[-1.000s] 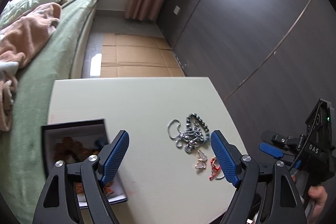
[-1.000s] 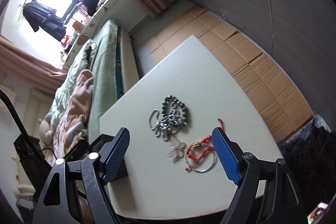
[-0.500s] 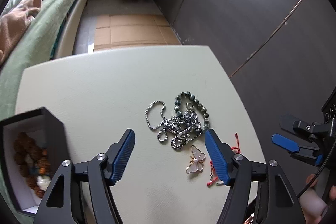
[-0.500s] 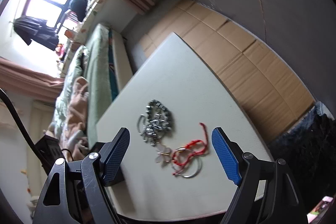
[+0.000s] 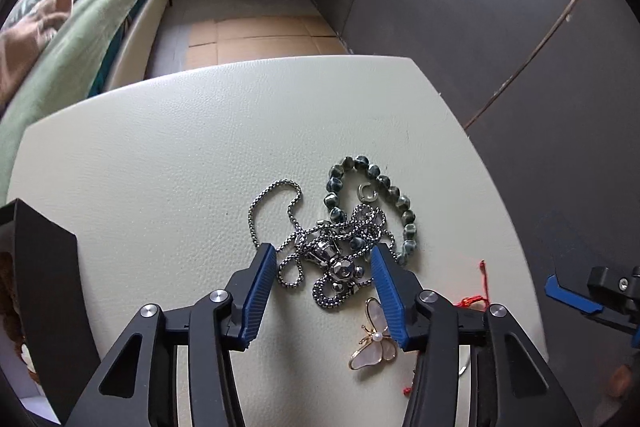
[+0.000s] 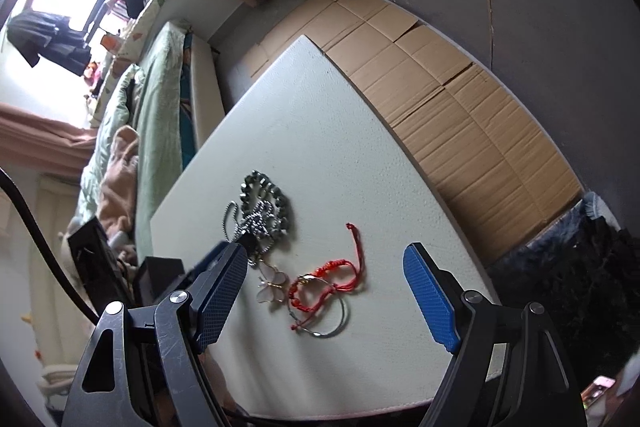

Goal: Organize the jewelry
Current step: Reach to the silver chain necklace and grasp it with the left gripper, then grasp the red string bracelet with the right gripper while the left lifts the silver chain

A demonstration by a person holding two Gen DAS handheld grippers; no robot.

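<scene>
My left gripper is low over a pale, leather-textured table, its blue fingers partly spread on either side of a tangled silver chain necklace, not yet closed on it and holding nothing. The chain's metal pendant sits between the fingers, and its loops overlap a bracelet of dark green beads that curves toward the table's right edge. A small silver ring lies inside the bead loop. Just beside my right-hand finger is a pale butterfly brooch with a gold outline, and past it a red cord bracelet lies across a thin silver bangle, near the table's right edge. My right gripper is held back from the near edge, fingers spread wide and holding nothing, with the red cord and bangle in view between them. A black open box stands at the left side of the table, well apart from the jewelry. The far half of the tabletop is bare up to its edge. Beyond it are cardboard sheets on the floor, a dark wall on the right, and a bed with a green cover on the left.
</scene>
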